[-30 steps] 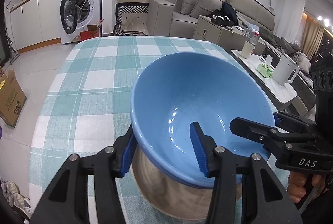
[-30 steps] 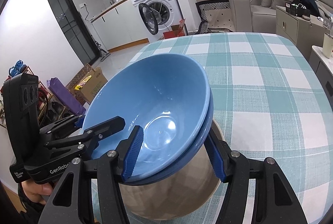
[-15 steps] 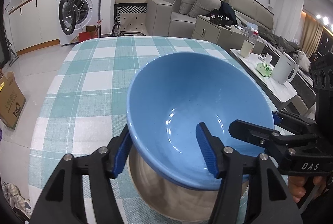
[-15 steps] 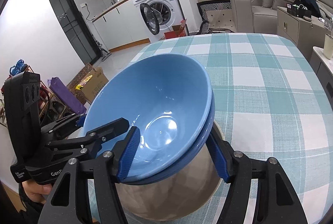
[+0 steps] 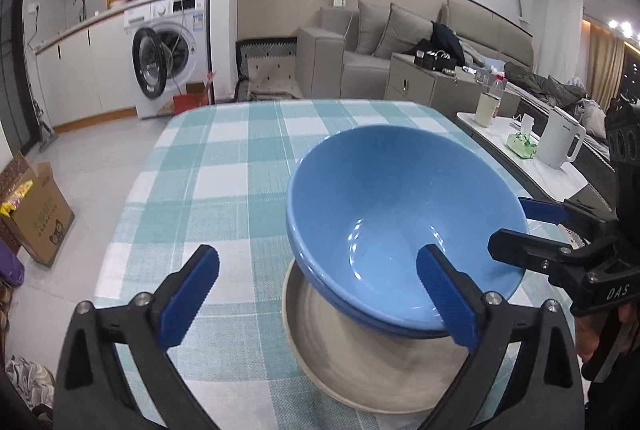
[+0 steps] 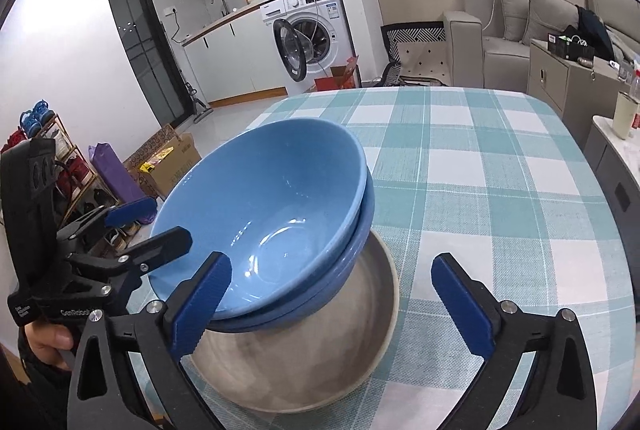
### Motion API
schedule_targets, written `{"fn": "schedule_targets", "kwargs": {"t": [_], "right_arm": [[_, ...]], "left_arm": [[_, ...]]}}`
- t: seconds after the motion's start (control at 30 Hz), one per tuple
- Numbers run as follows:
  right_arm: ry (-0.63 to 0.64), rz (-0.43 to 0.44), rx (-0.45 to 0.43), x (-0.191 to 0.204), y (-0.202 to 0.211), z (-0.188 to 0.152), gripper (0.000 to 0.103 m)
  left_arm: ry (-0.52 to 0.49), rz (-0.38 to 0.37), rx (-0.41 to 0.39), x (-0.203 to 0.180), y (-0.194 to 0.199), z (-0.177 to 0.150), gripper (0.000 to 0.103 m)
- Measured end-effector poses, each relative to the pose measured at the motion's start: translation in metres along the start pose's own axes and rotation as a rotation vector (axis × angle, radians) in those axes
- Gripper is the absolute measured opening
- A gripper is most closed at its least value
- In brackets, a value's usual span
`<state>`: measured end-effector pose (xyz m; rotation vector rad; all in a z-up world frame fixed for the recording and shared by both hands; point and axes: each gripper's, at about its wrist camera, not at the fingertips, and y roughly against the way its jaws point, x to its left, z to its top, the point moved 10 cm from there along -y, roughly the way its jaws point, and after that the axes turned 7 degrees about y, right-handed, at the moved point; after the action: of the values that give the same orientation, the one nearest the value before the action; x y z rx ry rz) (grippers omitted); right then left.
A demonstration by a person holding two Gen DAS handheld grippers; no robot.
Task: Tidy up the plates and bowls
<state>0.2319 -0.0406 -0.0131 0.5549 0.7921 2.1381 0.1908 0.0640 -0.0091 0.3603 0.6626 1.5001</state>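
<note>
Two glossy light-blue bowls [image 5: 400,226] sat nested, the upper one tilted inside the lower, and the pair rested in a shallow beige plate [image 5: 360,358] with a raised rim and a matte, faintly streaked glaze. The plate lay on the surface [image 5: 224,166], which was covered in a woven teal-and-white checked cloth with rounded corners.

The left claw [image 5: 318,294] stood wide, its ribbed blue pads apart: one pad hung over bare cloth just beside the bowls, the other overlapped the upper bowl's near rim in that view, and whether it touched could not be told. The right claw [image 6: 340,308] was likewise spread wide, one pad near the bowls' rim on the side away from the plate's open half, the other over the cloth beside the plate; neither held anything. Each claw's black frame crossed the other camera's view at the bowls' edge.

Beyond the far edge of the surface from the bowls stood a white washing machine [image 5: 168,46] with its round door open, a grey sofa [image 5: 360,54] and a cardboard box [image 5: 36,218] on the floor. A white kettle [image 5: 560,142] stood on a side table nearby.
</note>
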Motion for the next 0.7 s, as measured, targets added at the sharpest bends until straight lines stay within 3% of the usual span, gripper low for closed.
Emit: {"fn": "schedule_targets", "kwargs": {"t": [0.7], "right_arm": [[0.077, 0.039, -0.135, -0.003, 0.034, -0.01, 0.102]], "left_arm": [[-0.056, -0.003, -0.125, -0.013, 0.031, -0.002, 0.103]]}}
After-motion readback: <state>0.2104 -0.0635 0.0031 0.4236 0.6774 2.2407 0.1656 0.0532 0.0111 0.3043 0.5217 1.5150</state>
